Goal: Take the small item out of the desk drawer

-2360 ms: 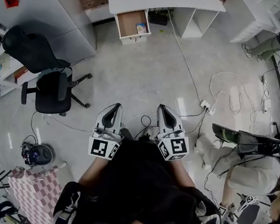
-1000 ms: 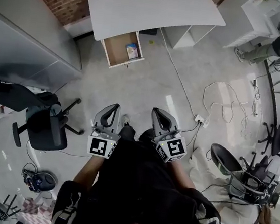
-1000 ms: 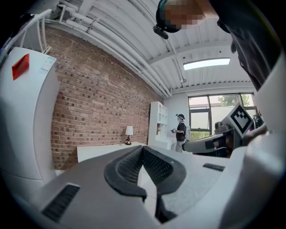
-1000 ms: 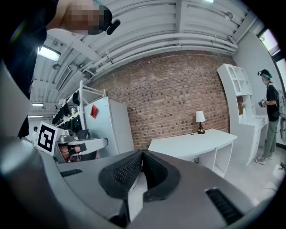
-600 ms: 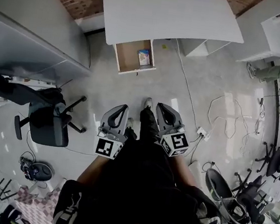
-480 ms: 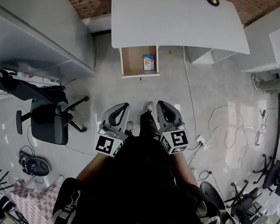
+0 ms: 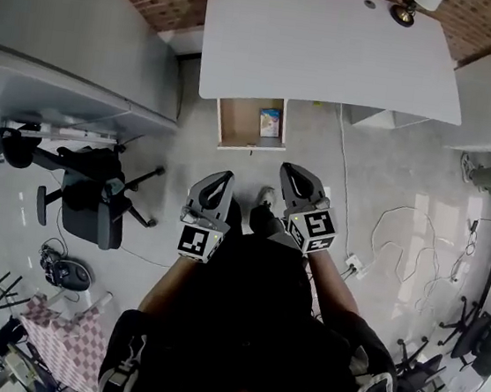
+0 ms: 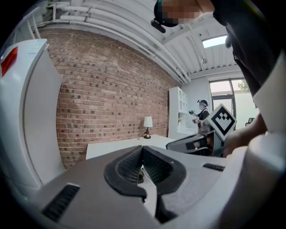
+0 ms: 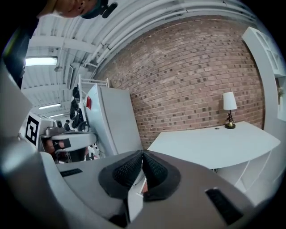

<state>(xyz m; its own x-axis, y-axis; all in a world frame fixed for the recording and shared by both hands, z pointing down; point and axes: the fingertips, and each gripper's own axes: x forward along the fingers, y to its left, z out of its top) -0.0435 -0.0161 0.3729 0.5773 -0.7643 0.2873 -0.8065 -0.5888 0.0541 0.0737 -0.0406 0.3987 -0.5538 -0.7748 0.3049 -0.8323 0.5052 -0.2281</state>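
Drawer (image 7: 240, 121) int. wood; desk (image 7: 326, 50) matt wht

Left gripper (image 8: 142, 152): fingers (image 8: 127, 164) closed tip to tip, nothing between them. Beyond: white bench (image 8: 117, 146) bearing a small lamp (image 8: 148, 125) with a white shade; red brick wall (image 8: 107, 98) behind it; tall white cabinet (image 8: 31, 125) at left; white shelf unit (image 8: 177, 112) at right; pipes (image 8: 134, 40) along the ceiling.

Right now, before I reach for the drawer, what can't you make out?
- Head view: the small blue-and-white item is too small to identify.
- Head view: the open wooden drawer has its back hidden under the white desk top.
- Both gripper views: the drawer is largely blocked by the left gripper and right gripper, tongs shut.
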